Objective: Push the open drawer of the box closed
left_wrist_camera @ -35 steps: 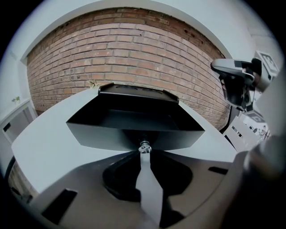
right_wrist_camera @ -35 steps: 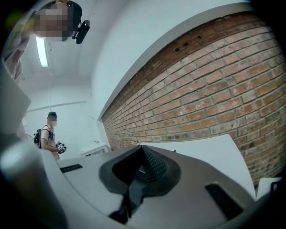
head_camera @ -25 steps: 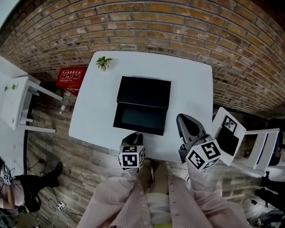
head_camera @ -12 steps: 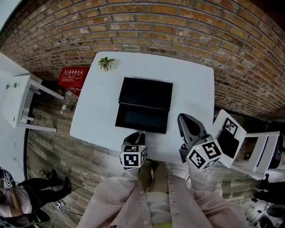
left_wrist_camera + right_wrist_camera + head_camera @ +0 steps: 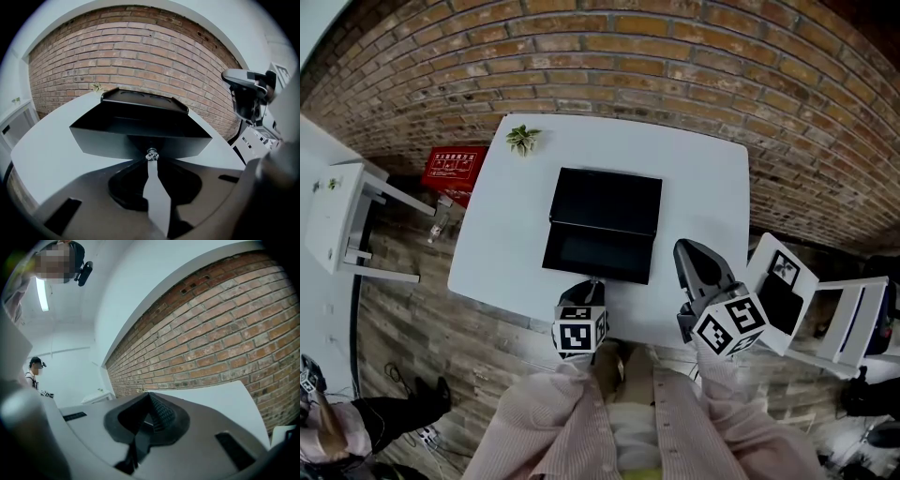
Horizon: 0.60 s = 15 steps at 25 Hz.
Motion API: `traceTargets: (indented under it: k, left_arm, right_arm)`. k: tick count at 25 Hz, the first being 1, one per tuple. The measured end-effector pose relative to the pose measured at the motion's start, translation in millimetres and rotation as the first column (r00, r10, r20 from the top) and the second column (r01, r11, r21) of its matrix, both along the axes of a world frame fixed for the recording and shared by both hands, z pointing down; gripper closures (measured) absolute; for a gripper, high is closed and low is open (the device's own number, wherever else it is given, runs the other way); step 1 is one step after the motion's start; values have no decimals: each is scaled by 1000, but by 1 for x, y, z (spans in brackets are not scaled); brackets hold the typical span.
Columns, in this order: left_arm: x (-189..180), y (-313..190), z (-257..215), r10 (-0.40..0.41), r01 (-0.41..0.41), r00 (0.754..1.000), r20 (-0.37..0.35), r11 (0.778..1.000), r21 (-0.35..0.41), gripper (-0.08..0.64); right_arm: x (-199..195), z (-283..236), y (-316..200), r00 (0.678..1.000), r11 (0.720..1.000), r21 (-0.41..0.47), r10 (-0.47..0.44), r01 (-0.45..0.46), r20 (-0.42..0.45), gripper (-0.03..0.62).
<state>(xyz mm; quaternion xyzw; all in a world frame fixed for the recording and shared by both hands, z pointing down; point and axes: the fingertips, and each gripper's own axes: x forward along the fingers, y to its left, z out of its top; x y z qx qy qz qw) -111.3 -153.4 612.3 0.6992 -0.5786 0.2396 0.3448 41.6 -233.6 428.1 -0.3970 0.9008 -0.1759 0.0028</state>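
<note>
Black, the box sits mid-table, with its drawer drawn out toward the near edge. The drawer's knob is pinched between the narrow-set jaws of the left gripper. The right gripper is held closed and empty beside the drawer. Should the push be angled, the drawer could be jammed, or the box slid toward the brick wall. A plant stands well apart, and nothing is seen blocking the drawer's path.
</note>
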Motion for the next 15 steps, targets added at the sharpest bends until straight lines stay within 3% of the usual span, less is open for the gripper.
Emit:
traceTargets:
  k: [15]
  left_arm:
    - [-5, -7, -2, 4, -4, 1000, 0, 1000, -10, 502]
  right_arm:
    - [3, -6, -6, 999, 999, 13, 33, -33, 3, 591]
